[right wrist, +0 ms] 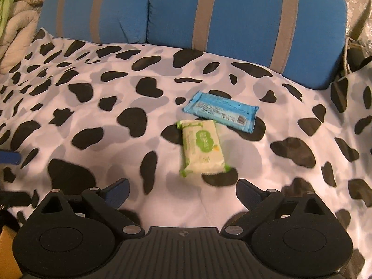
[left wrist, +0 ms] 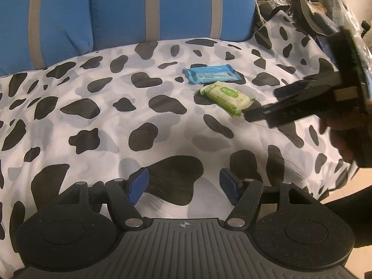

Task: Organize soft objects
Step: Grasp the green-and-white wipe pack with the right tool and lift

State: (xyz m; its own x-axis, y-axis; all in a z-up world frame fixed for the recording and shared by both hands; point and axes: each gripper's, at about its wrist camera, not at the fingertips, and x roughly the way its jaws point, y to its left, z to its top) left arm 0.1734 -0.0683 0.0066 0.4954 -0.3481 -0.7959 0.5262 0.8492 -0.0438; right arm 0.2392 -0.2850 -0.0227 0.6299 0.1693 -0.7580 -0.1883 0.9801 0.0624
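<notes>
- Green wipes pack (right wrist: 201,147) lies flat on the cow-print cover (right wrist: 93,107), straight ahead of the right gripper (right wrist: 182,191) and just beyond its fingertips; long axis runs roughly along the line of approach.
- Blue wipes pack (right wrist: 220,112) sits just behind the green pack, nearly touching its far end, long axis crosswise.
- Right gripper: jaws apart, nothing between them. In the left wrist view its tips are at the green pack's near end (left wrist: 226,97).
- Left gripper (left wrist: 183,186): jaws apart, empty, well short of both packs. Right is plainly nearer.
- Judgement: jaws would close across the green pack's short width; slight advance needed.
- Open cover left of the green pack; blue striped cushion (right wrist: 232,23) behind the blue pack limits room there.
</notes>
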